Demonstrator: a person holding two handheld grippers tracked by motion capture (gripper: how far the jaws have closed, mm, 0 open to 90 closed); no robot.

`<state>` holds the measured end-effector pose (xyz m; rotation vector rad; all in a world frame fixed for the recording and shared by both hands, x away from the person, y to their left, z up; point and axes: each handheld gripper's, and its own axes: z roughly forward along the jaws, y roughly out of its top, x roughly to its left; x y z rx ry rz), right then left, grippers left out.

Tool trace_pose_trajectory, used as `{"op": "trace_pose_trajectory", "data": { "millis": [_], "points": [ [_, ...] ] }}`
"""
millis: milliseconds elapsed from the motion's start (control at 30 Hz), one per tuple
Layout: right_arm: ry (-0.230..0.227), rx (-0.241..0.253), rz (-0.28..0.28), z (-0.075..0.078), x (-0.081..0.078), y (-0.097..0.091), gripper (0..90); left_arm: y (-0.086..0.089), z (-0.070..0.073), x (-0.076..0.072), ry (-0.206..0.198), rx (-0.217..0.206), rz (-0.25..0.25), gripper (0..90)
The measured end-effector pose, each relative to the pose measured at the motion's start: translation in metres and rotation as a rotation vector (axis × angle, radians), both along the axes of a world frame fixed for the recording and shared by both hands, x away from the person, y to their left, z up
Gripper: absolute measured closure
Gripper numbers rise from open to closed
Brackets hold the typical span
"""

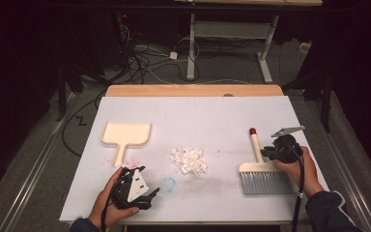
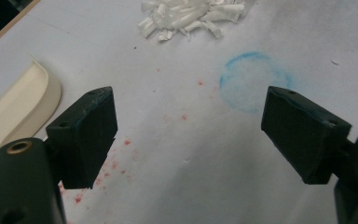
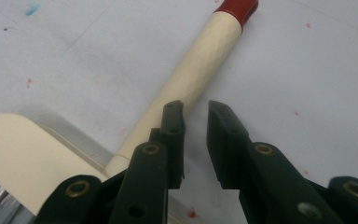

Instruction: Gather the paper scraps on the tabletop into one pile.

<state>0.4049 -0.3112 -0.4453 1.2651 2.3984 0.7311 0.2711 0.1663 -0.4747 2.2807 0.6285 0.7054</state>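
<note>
At the right of the white table [image 1: 198,111], I bring my right gripper [image 3: 196,116] in beside the brush [image 1: 263,171], which lies near the right edge with its grey bristles toward me and its cream handle [image 3: 191,77] pointing away, red cap [image 3: 235,5] at the far end. The jaws stand almost together with only a narrow gap between them and nothing caught in it; the handle runs just past their left tip, not between them, so I hold nothing yet.

My left gripper [image 1: 135,186] rests at the near left, jaws wide apart over bare table, by a faint blue ring [image 2: 251,81] and red specks. The cream dustpan [image 1: 125,135] lies just beyond it at the left, handle toward me. The heap of white paper scraps [image 1: 189,160] sits mid-table between pan and brush.

As I judge it, the step is to take up the brush. To do it well, I need to spread the jaws wider than the round handle, shift them left until it sits squarely between the pads, then close low on the handle near the head, where a firm hold stops it rolling or swinging. A glancing close risks nudging the handle away.
</note>
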Motion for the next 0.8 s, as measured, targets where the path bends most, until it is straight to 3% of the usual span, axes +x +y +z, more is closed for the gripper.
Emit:
{"op": "trace_pose_trajectory", "data": {
  "millis": [200, 433, 533, 667, 800],
  "points": [
    [-0.048, -0.003, -0.002, 0.006, -0.005, 0.001, 67.7, 0.002, 0.001, -0.001, -0.009, -0.004, 0.002, 17.2],
    [-0.259, 0.121, 0.055, 0.032, -0.016, 0.002, 50.8, 0.004, 0.002, -0.001, -0.021, 0.009, 0.019, 17.2],
    [-0.347, 0.193, 0.090, 0.046, -0.027, 0.004, 41.1, 0.008, 0.004, 0.000, -0.027, -0.009, 0.038, 17.2],
    [-0.450, 0.244, 0.137, 0.058, -0.047, 0.005, 36.2, 0.010, 0.004, 0.000, -0.028, -0.014, 0.050, 17.2],
    [-0.514, 0.249, 0.169, 0.063, -0.066, 0.005, 34.0, 0.010, 0.004, 0.000, -0.030, -0.019, 0.056, 17.2]
  ]
}}
